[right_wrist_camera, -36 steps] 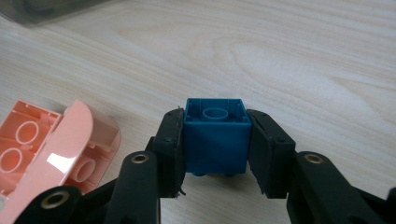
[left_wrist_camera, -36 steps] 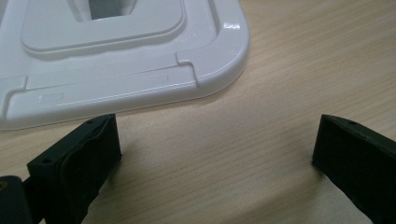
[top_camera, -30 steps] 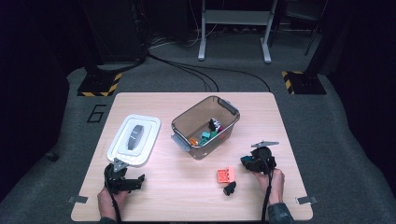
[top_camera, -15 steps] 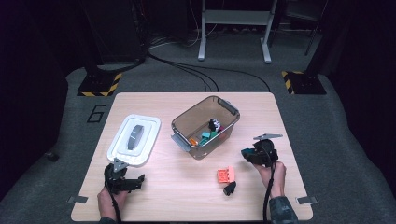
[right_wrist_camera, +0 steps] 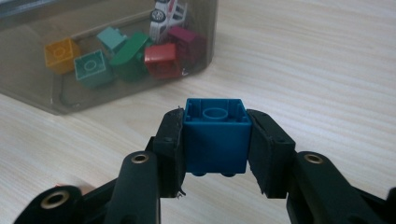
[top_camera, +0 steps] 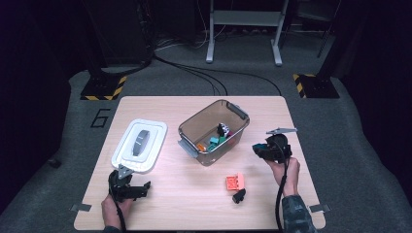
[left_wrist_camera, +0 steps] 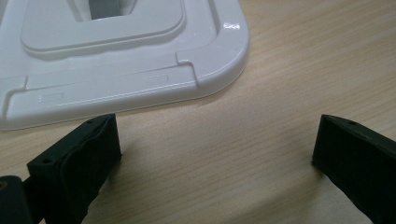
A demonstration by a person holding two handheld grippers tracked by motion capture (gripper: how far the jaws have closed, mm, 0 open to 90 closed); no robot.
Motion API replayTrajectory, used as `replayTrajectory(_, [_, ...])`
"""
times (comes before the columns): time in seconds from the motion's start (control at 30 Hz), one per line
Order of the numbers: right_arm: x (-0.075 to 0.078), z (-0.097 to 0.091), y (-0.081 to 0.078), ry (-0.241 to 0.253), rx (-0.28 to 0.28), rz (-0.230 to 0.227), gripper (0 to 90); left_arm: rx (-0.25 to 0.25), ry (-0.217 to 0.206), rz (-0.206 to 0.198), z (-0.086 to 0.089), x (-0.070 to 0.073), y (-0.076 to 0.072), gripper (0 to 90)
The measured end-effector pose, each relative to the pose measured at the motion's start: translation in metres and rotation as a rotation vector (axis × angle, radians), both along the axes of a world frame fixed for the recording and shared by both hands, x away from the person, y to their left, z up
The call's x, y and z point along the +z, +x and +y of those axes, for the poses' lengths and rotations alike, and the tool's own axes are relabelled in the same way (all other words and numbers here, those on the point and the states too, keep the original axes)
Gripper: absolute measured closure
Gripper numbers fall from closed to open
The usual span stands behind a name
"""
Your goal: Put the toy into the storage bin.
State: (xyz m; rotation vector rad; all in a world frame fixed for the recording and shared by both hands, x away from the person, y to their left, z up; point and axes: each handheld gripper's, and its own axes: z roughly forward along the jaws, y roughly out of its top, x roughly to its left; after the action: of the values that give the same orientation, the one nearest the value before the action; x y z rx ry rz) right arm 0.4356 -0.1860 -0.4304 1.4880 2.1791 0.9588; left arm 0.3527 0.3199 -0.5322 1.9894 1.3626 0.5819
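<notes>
Right gripper (right_wrist_camera: 215, 140): jaws clamped on a blue square plastic building brick (right_wrist_camera: 215, 137), one pad flat against each side wall, hollow underside facing the camera, studs pointing back toward the hand. Brick is held clear of the pale wooden table (top_camera: 194, 208); the right gripper view shows bare wood under it.

High view puts the right gripper (top_camera: 265, 148) at the table's right side, just beside the brown see-through plastic bin (top_camera: 187, 132). From up there the brick is at best a bluish speck at the jaw tips; I can't make it out for certain.

Right gripper view looks through the bin's wall (right_wrist_camera: 28, 100): an orange brick (right_wrist_camera: 59, 54), two teal bricks, a green piece, a red brick (right_wrist_camera: 161, 59), a maroon one, a white toy car (right_wrist_camera: 166, 14) at the back. High view gives only a jumble of colour there.

Still on the table near the front edge, in the high view: an orange brick (top_camera: 235, 181) and a small black piece (top_camera: 238, 196) just beside it.

Left gripper (top_camera: 127, 188): low at the front left, jaws spread wide, nothing between them. Left gripper view shows bare wood in the gap and the white plastic bin lid (left_wrist_camera: 140, 70) lying flat just beyond the tips, apparently not touching.
</notes>
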Motion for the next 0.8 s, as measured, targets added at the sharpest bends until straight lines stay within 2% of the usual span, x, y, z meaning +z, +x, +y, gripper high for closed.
replayTrajectory(0.43, [0.022, -0.003, 0.015, -0.002, 0.008, -0.039, 58.9, 0.0, 0.0, 0.0, 0.0, 0.0, 0.0, 0.7])
replayTrajectory(0.63, [0.033, 0.0, 0.022, 0.007, -0.002, -0.037, 58.9, 0.0, -0.001, 0.0, 0.0, 0.0, 0.0, 0.8])
replayTrajectory(0.77, [0.038, 0.0, 0.027, -0.007, 0.013, -0.062, 58.9, 0.0, 0.001, 0.0, 0.0, 0.0, 0.0, 0.7])
replayTrajectory(0.8, [0.041, 0.002, 0.029, -0.003, 0.001, -0.057, 58.9, 0.0, -0.001, 0.0, 0.0, 0.0, 0.0, 0.7])
